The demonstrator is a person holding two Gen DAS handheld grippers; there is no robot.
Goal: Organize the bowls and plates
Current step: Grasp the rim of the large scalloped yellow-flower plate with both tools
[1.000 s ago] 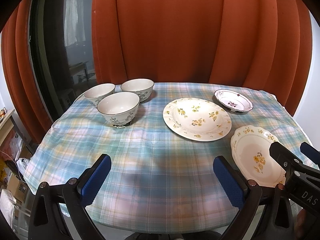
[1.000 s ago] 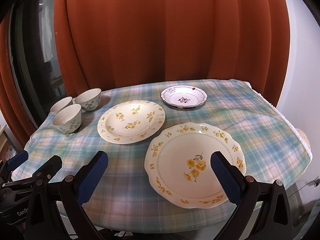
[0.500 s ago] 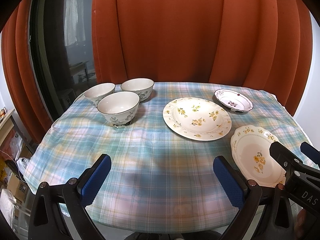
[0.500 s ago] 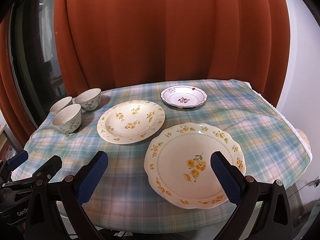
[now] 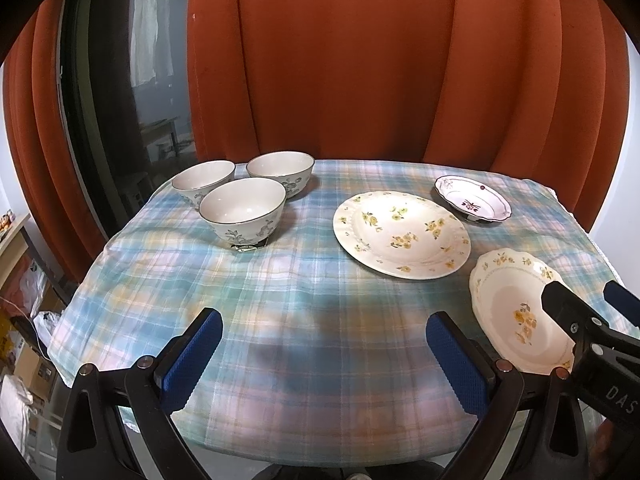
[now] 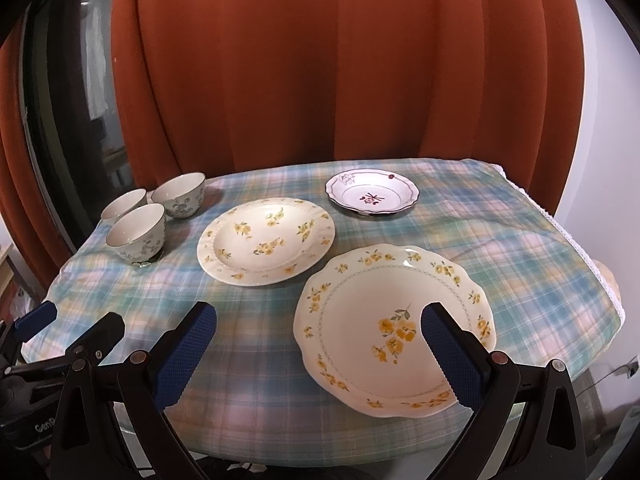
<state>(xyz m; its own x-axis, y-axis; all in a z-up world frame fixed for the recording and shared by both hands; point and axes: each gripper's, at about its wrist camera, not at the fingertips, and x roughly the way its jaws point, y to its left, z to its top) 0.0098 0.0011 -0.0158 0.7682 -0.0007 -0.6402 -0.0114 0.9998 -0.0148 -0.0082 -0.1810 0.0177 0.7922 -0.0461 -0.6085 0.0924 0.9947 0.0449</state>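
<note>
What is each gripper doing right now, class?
Left gripper: open, holding nothing.
Right gripper: open, holding nothing.

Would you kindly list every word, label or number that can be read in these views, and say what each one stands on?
"DAS", cut off by the frame edge: white letters on the right gripper body, in the left wrist view.
"Gen", with a further letter cut off: white letters on the left gripper body, in the right wrist view.
The plates and bowls carry flower patterns only, no text.
</note>
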